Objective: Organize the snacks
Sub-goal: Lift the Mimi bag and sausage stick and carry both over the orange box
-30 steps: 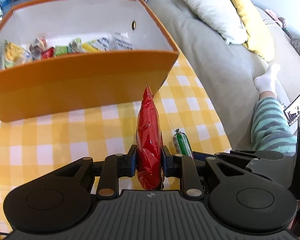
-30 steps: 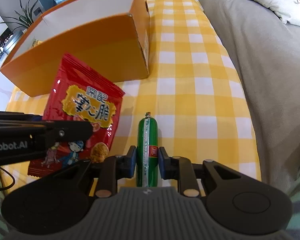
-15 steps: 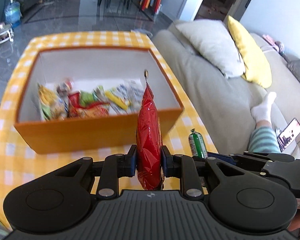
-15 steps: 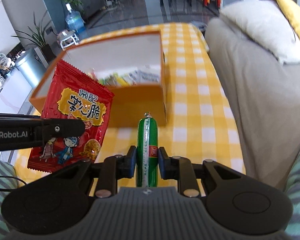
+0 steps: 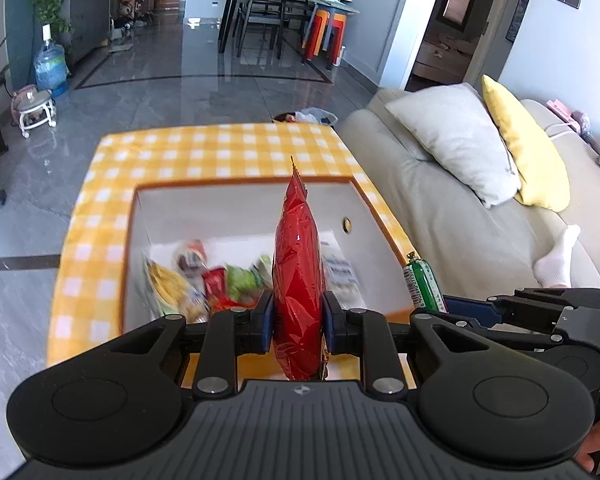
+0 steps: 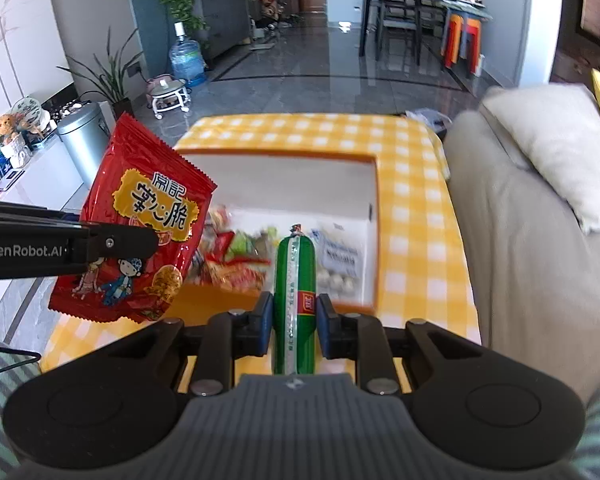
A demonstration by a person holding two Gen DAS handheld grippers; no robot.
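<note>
- Between my left gripper (image 5: 298, 322) pads sits the red snack bag (image 5: 298, 276), clamped edge-on; its lower end is hidden behind the gripper body.
- My right gripper (image 6: 293, 322) is clamped on the green sausage (image 6: 294, 300).
- Beyond both, the orange box (image 5: 384, 216) holds snack packets (image 5: 220, 284) too blurred to identify.

A desk covered by a yellow-and-white checked cloth (image 5: 100, 216) carries one thing directly — an open orange cardboard box with white inner walls (image 5: 236, 204) (assorted small snack packets (image 5: 236, 280) lie blurred on its bottom), set toward the near end.
</note>
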